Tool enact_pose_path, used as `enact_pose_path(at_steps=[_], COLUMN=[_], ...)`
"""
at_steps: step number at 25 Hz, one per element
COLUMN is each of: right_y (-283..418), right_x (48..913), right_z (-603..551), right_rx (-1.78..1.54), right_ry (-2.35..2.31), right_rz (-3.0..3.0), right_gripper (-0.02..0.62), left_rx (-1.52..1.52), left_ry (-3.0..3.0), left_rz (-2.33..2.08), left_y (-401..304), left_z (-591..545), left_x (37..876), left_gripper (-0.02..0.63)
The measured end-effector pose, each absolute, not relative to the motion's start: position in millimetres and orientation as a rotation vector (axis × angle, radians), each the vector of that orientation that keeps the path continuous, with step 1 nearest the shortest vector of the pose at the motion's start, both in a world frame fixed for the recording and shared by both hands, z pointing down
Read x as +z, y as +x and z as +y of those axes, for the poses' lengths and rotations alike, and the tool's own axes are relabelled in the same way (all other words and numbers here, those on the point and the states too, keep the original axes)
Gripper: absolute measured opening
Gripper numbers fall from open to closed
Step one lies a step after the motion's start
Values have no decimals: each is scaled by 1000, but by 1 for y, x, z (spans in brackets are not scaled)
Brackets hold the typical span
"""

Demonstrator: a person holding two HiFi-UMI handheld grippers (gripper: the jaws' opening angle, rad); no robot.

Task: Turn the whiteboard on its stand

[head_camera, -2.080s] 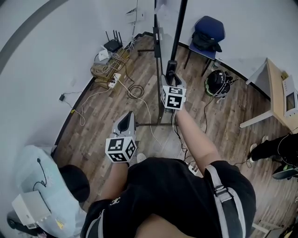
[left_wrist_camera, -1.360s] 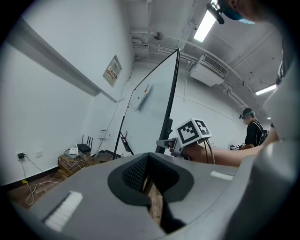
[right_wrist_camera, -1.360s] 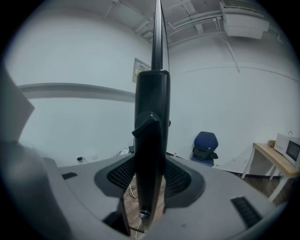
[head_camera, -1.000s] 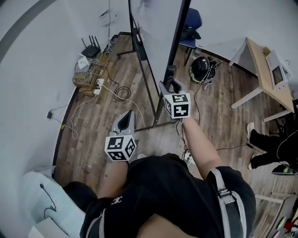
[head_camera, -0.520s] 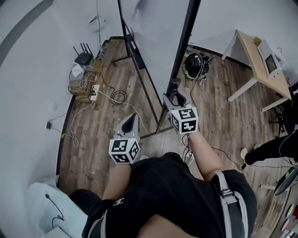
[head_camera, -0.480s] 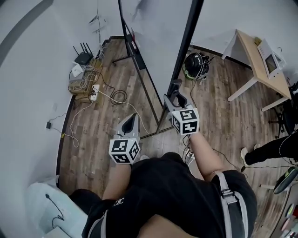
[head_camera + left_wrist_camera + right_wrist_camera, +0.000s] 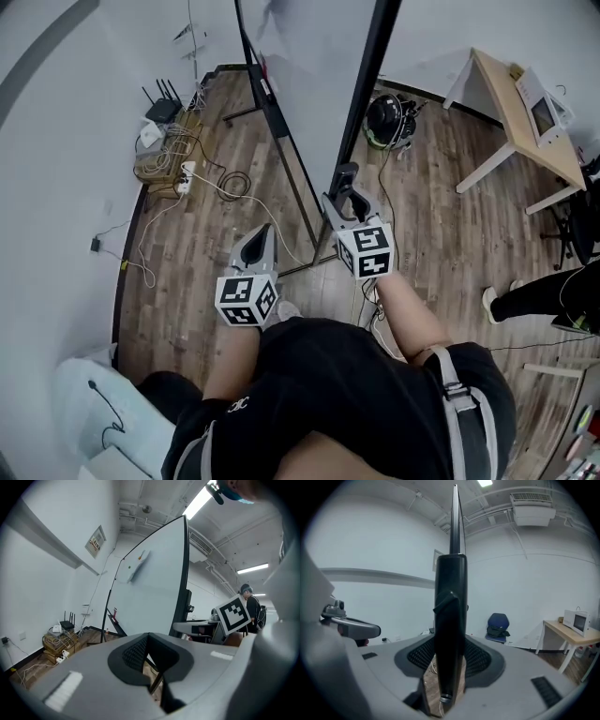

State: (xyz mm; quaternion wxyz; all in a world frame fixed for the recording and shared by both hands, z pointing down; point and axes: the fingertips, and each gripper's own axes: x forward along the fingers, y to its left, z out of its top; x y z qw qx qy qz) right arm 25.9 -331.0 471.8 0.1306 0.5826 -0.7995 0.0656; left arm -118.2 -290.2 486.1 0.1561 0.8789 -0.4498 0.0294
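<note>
The whiteboard (image 7: 314,66) stands upright on its black stand (image 7: 279,127), with its white face turned to the left in the head view. My right gripper (image 7: 348,187) is shut on the board's black side frame (image 7: 368,84). In the right gripper view that black frame (image 7: 451,620) runs straight up between the jaws of the right gripper (image 7: 450,670). My left gripper (image 7: 257,242) hangs lower and to the left, shut and holding nothing. In the left gripper view the left gripper (image 7: 149,657) points at the white board face (image 7: 150,583).
A router and a tangle of cables (image 7: 161,108) lie by the left wall, with a power strip (image 7: 184,174) near them. A wooden desk (image 7: 520,108) stands at the right, a dark helmet (image 7: 385,118) lies behind the board, and a person's leg (image 7: 534,295) is at the right edge.
The board has swung from nearly edge-on to showing its broad face, while my right gripper kept hold of its frame. The blue chair has left the head view. The left gripper barely moved.
</note>
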Motion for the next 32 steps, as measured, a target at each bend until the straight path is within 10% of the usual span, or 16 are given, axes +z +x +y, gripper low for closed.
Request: enact_pose_path(at_steps=[32], right_y=[45], right_x=[475], right_z=[-235], right_rx=[176], right_ry=[1648], right_rz=[-2372], right_gripper=[195], left_rx=[156], left_ry=[2474], left_rz=[-1371], left_y=[-81], left_z=[-168], left_x=[493], left_gripper=[9])
